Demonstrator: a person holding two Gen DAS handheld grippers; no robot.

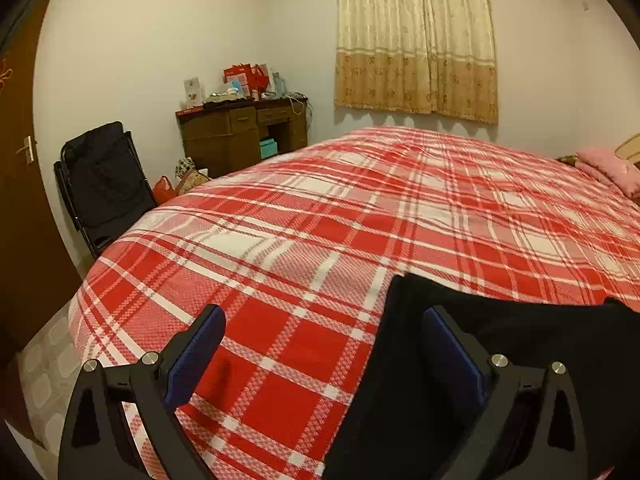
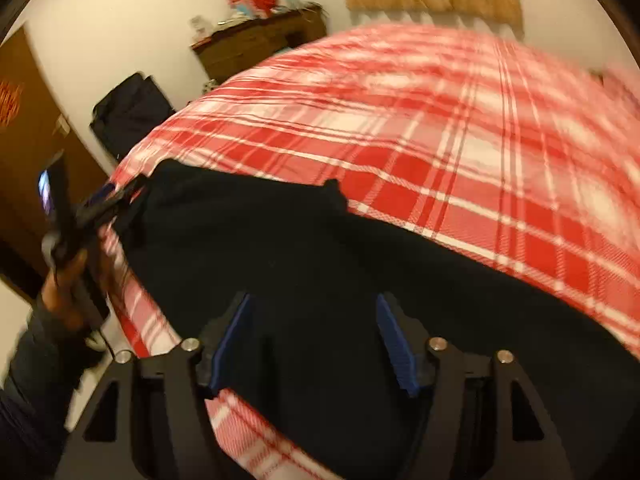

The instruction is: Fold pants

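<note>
Black pants (image 2: 320, 264) lie spread on the near edge of the red plaid bedspread (image 1: 320, 216). Left gripper (image 1: 324, 344): jaws wide apart, nothing between, its right finger over the pants' left edge. Right gripper (image 2: 314, 336): jaws apart above the dark cloth, not pinching it. Only the blurred right view shows the person's hand (image 2: 68, 280) holding the left gripper. Only the left view shows the pink pillow (image 1: 608, 168).

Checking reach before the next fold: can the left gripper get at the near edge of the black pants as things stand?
Probably yes. The left gripper is open, and the black pants lie flat on the plaid bedspread right beside it, with one finger already in front of the cloth. Nothing stands between them.
</note>
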